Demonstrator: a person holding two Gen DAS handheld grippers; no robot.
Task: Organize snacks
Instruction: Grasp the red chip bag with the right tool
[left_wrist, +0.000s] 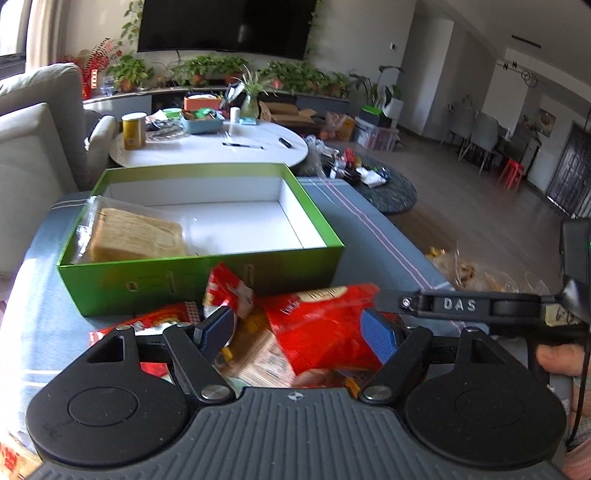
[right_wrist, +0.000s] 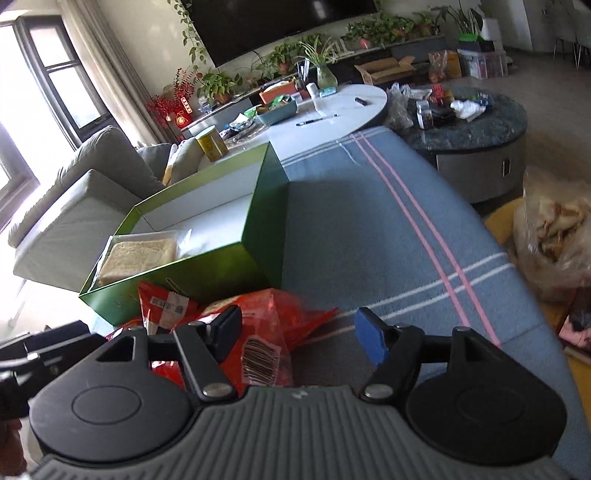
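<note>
Red snack bags (left_wrist: 317, 325) heaped on blue striped cloth (right_wrist: 369, 229), just before near wall of green box (left_wrist: 199, 273). Box open; clear-wrapped wafer pack (left_wrist: 136, 236) lying in its left end. Left gripper (left_wrist: 299, 330) wide, fingers either side of red bag, contact not discernible. Right gripper (right_wrist: 299, 332) wide, holding nothing, left finger over bags. White round table (left_wrist: 258, 147) beyond box.
</note>
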